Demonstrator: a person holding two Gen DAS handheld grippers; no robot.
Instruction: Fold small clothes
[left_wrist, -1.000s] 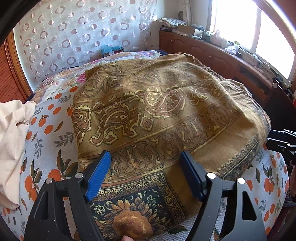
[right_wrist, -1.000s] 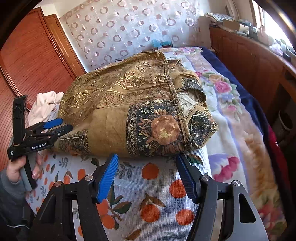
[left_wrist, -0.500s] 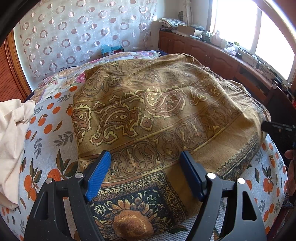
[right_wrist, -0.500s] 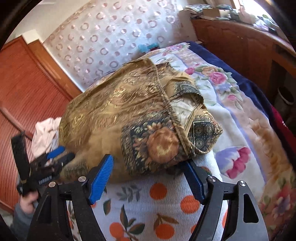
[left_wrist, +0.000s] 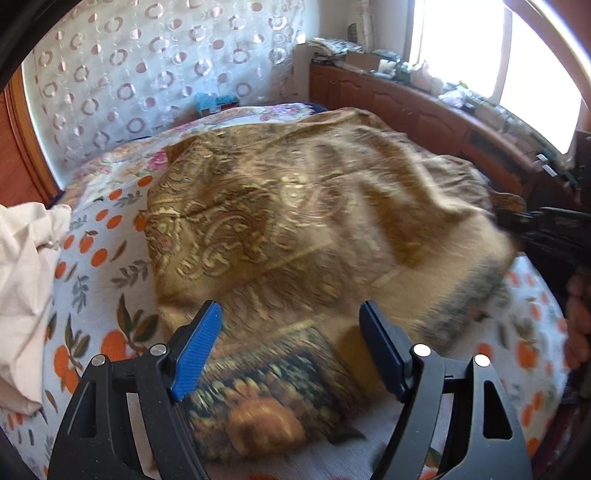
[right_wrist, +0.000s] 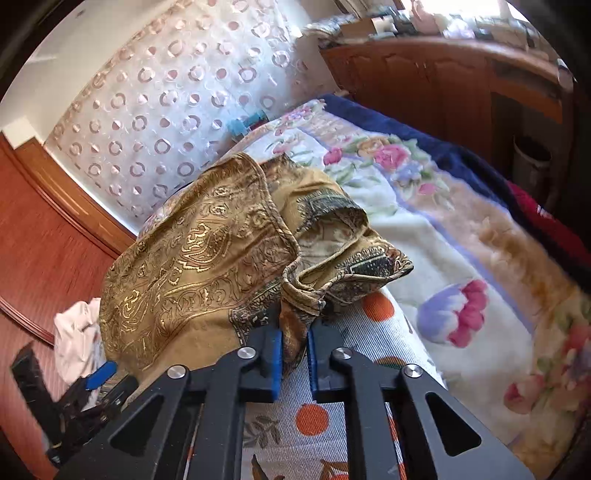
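Your right gripper (right_wrist: 293, 349) has just closed its jaws on a bunched corner of the mustard-gold paisley-print garment (right_wrist: 192, 258), which lies heaped on the white orange-print bed sheet (right_wrist: 314, 417). Your left gripper (left_wrist: 290, 345) hovers wide open over the garment's near sunflower-patterned edge, gripping nothing. A crumpled cream cloth (left_wrist: 26, 280) sits to its left. Beyond lie a floral fleece blanket (right_wrist: 461, 258), a circle-patterned curtain (left_wrist: 147, 62) and a cluttered wooden cabinet (left_wrist: 424, 107).
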